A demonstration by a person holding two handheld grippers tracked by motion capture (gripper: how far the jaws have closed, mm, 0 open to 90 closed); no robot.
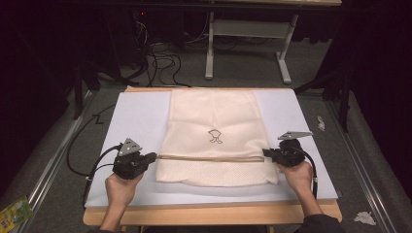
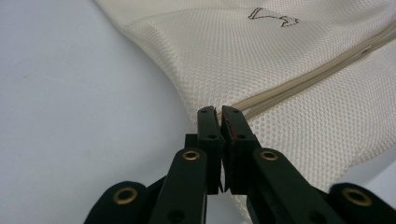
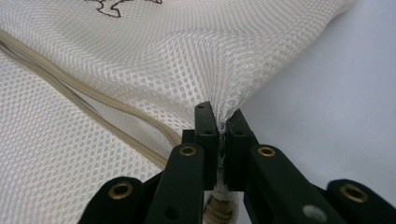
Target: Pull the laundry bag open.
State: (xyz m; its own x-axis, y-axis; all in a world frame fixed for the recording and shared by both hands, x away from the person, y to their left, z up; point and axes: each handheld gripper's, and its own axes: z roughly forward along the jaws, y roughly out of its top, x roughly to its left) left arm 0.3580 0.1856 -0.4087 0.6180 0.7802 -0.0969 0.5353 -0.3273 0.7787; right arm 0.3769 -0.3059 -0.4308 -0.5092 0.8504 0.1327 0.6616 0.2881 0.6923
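So there's a cream mesh bag lying flat in the middle of a white sheet on the table, with a tan zipper running across it near the front and a little dark logo above that. The left gripper is pinched onto the bag's left edge right at the zipper end, jaws pressed together on the mesh. The right gripper does the same on the right edge, mesh bunched up between its jaws. A hand holds each one. Grey carpet and cables lie past the table.
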